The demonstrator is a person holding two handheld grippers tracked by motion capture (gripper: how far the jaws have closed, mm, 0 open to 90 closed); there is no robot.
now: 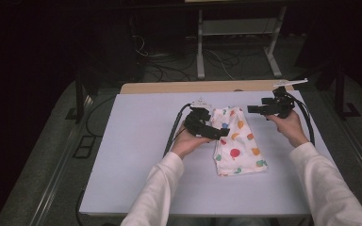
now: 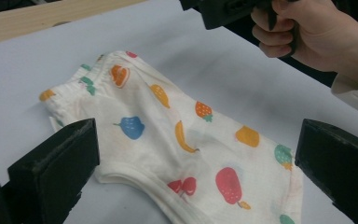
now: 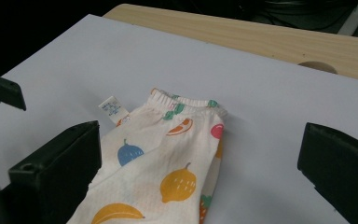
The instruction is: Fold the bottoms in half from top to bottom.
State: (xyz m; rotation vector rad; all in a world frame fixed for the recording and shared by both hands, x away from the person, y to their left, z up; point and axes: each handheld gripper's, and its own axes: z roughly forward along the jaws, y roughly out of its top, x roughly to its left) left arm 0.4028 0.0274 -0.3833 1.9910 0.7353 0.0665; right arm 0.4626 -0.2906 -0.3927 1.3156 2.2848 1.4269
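While the far edge of the room is sitting in darkness in the high view, several details are proving hard to read. The left gripper (image 1: 210, 128) is showing there as a dark mass over the person's left hand (image 1: 188, 140), and its jaw gap is not resolving from above. The right gripper (image 1: 269, 108) is likewise reading as a black cluster above the right hand (image 1: 290, 126). Both sleeves (image 1: 154, 194) are being cut off by the bottom edge of that view.

In the left gripper view the folded garment (image 2: 177, 135) is running out of frame at the bottom, so its lower hem is not showing; the right hand (image 2: 303, 32) is being cropped at the top. In the right gripper view the garment's lower half is again leaving the frame, and the print on the small white label (image 3: 112, 107) is too fine to read.

Both grippers are standing with jaws spread wide, gripping nothing, as each gripper's own view is showing.

The garment (image 1: 235, 141), white with coloured fruit print, is lying flat on the pale table (image 1: 136, 141), near its middle. It is lying just beside the left gripper, at about 4 o'clock from it, with the jaws hovering over its left edge. From the right gripper it is lying at roughly 8 o'clock, apart from the jaws. The elastic waistband (image 3: 186, 101) is pointing toward 12 o'clock, at the wooden strip (image 1: 202, 86).
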